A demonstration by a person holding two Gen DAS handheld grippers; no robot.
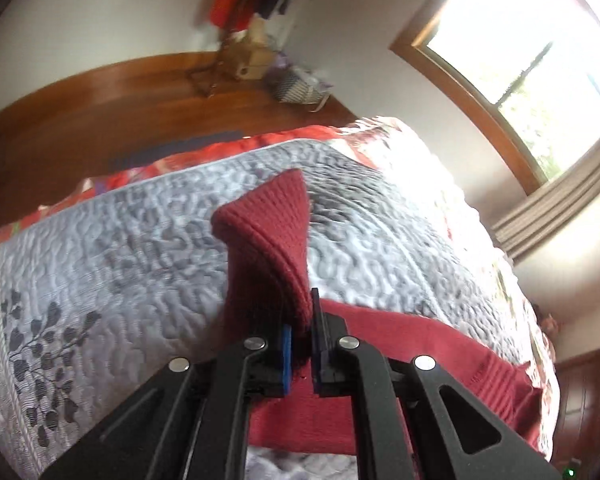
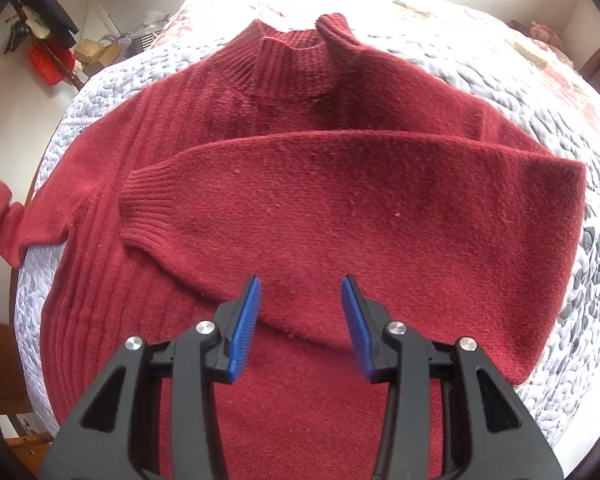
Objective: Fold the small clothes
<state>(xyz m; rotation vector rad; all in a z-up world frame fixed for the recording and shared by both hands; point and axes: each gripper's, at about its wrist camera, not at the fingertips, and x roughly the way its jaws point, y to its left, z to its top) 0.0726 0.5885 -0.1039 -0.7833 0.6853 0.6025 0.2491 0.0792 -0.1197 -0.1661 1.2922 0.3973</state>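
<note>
A dark red knitted sweater (image 2: 340, 208) lies front-up on a grey quilted bed, collar away from me. Its right sleeve (image 2: 284, 184) is folded across the chest, cuff pointing left. My right gripper (image 2: 301, 292) hovers open just above the sweater's middle, nothing between its blue pads (image 2: 244, 324). In the left wrist view my left gripper (image 1: 300, 336) is shut on the ribbed cuff of the other sleeve (image 1: 272, 232), which stands up from the jaws above the quilt. That same lifted cuff (image 2: 4, 216) shows at the far left edge of the right wrist view.
The quilt (image 1: 120, 264) covers the bed, with a red patterned blanket (image 1: 220, 148) along its far edge. Beyond lies a wooden floor (image 1: 100, 96) with boxes and a basket (image 1: 296, 84) by the wall. A window (image 1: 532, 48) with a curtain is at right.
</note>
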